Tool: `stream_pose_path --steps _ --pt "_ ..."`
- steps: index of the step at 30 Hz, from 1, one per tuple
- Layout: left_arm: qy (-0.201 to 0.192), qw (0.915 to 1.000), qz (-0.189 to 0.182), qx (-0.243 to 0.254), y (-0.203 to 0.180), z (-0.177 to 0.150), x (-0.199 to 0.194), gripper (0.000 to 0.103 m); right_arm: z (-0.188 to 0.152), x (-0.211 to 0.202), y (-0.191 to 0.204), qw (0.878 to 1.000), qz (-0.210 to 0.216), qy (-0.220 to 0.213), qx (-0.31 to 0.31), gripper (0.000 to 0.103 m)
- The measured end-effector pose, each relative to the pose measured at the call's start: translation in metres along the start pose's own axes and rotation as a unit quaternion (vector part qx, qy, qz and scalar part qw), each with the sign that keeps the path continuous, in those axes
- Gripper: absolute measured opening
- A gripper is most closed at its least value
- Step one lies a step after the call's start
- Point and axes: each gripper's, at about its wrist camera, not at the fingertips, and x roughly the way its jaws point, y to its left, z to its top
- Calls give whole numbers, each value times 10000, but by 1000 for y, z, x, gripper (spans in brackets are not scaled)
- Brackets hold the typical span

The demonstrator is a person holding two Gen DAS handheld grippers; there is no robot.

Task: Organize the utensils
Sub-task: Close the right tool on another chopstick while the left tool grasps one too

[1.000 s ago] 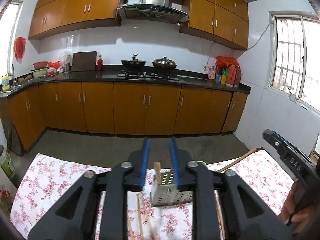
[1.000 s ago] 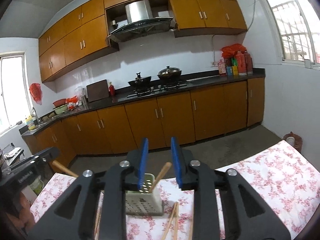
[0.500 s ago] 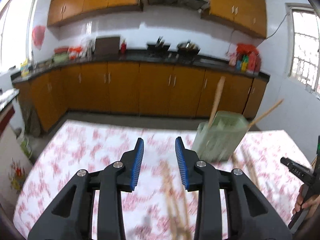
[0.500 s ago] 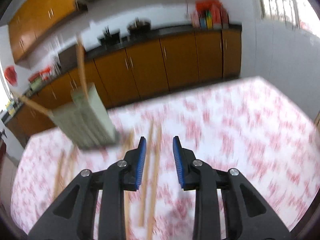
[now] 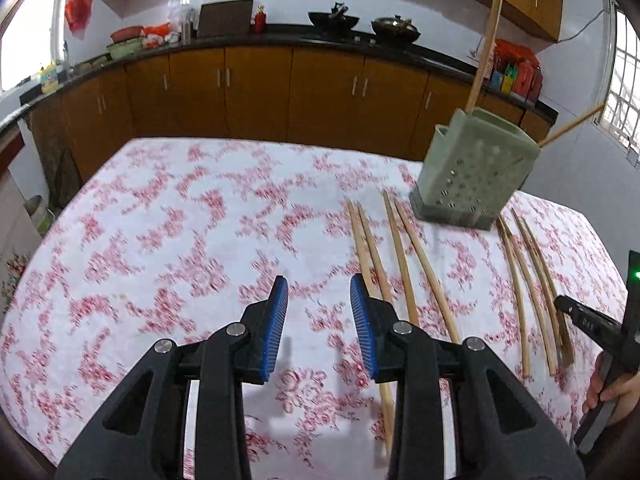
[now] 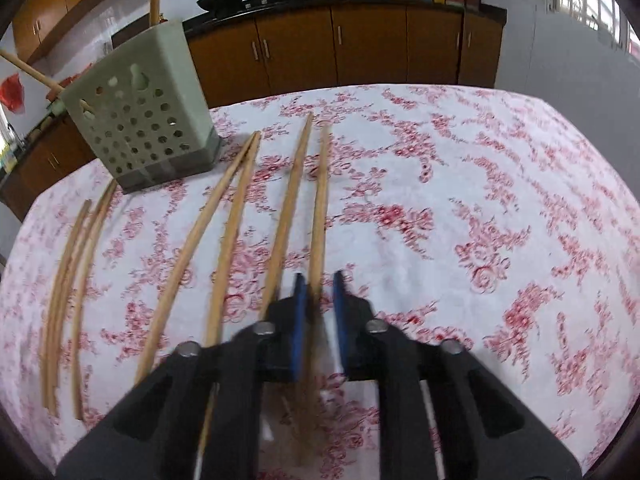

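Observation:
A pale green perforated utensil holder [image 5: 476, 172] [image 6: 140, 120] stands on the floral tablecloth with two wooden chopsticks [image 5: 484, 52] sticking out of it. Several wooden chopsticks [image 5: 404, 260] [image 6: 232, 232] lie in front of it. My left gripper [image 5: 319, 320] is open and empty, low over the cloth left of the chopsticks. My right gripper [image 6: 318, 308] is open, its jaws straddling the rightmost chopstick [image 6: 320, 208] without pinching it. The right gripper also shows at the right edge of the left wrist view [image 5: 580, 320].
The table [image 5: 160, 240] [image 6: 500, 200] is covered by a white cloth with red flowers. Brown kitchen cabinets [image 5: 256, 92] and a dark counter with pots [image 5: 360, 20] stand behind it. A window [image 5: 624, 80] is on the right.
Both grippers have dropped from high above the holder down to the tablecloth. The right gripper now straddles a chopstick; the left hovers beside the chopsticks.

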Motion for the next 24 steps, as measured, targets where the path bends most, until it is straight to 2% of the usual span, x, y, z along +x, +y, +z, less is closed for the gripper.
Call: stream_pose_path --steps 4,6,11,19,24 --pt "172 9995 -251 -1 -6 -9 8 34 7 3 -17 9990 -325 -55 300 8" --pt "290 9989 -357 49 -11 -13 14 33 8 2 -27 9981 -351 -41 498 8" --pt "567 9970 -472 221 -23 -24 29 21 10 2 -28 9984 -382 -50 421 8" --pt "839 9944 -451 461 -39 -36 43 15 8 -1 -30 9985 -369 -56 392 8" --pt "839 9944 -221 607 -43 -41 46 9 8 -1 -30 9985 -372 -57 393 8"
